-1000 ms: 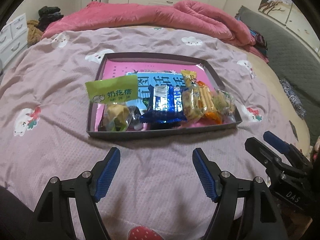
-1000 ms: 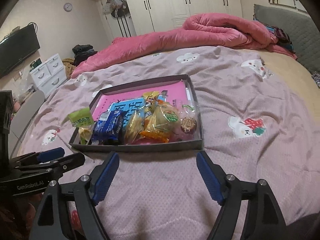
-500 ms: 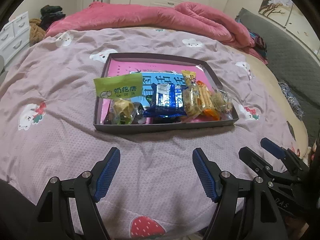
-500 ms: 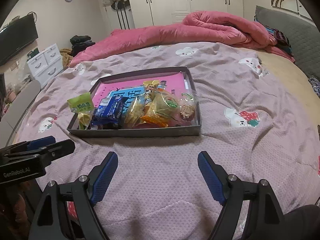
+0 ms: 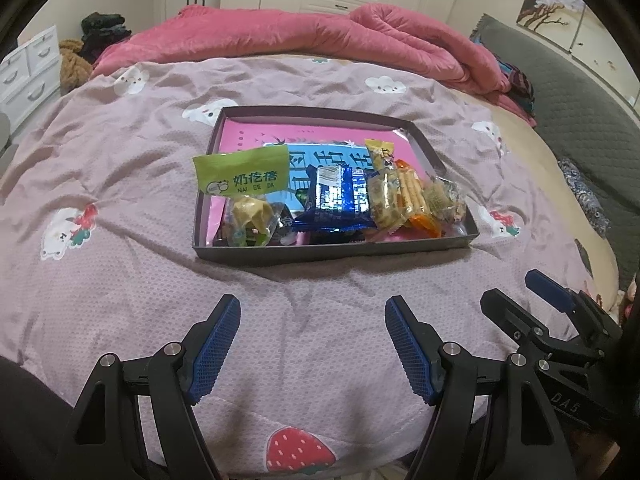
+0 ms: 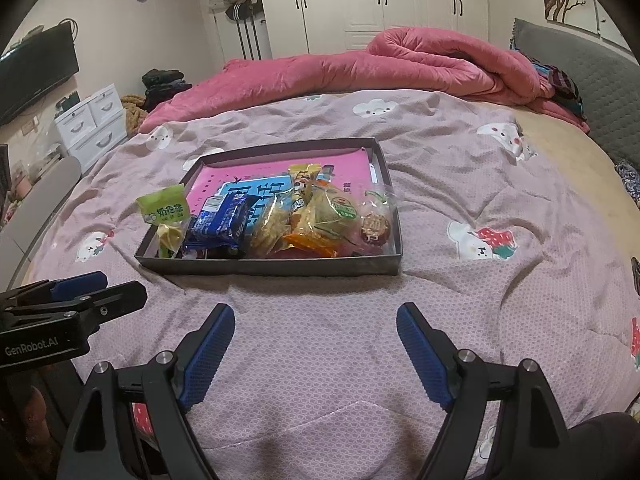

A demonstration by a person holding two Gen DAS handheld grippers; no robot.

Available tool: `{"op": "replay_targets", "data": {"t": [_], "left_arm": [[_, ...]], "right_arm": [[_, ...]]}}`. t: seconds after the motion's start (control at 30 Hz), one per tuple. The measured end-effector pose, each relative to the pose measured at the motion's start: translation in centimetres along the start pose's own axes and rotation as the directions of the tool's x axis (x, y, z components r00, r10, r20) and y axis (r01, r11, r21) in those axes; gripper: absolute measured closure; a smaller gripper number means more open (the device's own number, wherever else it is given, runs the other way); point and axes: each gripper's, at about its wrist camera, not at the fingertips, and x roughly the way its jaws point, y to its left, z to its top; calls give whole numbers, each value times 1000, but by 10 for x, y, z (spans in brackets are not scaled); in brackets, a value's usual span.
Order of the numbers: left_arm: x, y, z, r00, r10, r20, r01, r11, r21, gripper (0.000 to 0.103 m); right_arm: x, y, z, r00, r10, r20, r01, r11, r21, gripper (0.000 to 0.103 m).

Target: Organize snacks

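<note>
A shallow dark box (image 5: 332,254) (image 6: 272,266) lies on the bed with snack packs lined along its near wall: a green-topped pack (image 5: 242,178) (image 6: 164,210) at the left, a blue biscuit pack (image 5: 334,200) (image 6: 222,220), yellow and orange cracker packs (image 5: 400,196) (image 6: 320,216), and a clear pack with a round sweet (image 6: 376,224) at the right. My left gripper (image 5: 312,344) is open and empty, short of the box. My right gripper (image 6: 316,344) is open and empty, also short of it.
The bed carries a mauve cartoon-print cover (image 5: 120,208). A rolled pink duvet (image 5: 320,40) lies behind the box. A grey padded headboard (image 5: 580,92) is at the right. White drawers (image 6: 96,120) stand at the left, wardrobes behind.
Both grippers have pulled back from the box and risen a little; the box looks smaller and farther. Both stay open and empty.
</note>
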Motion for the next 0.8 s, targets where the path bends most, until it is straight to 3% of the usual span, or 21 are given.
{"op": "replay_targets", "data": {"t": [0.8], "left_arm": [[1,4,3,1000,13,6,-13,1000,-5,27]], "right_arm": [[3,-5,0,1000,-11,-11,11,1000,16,18]]}}
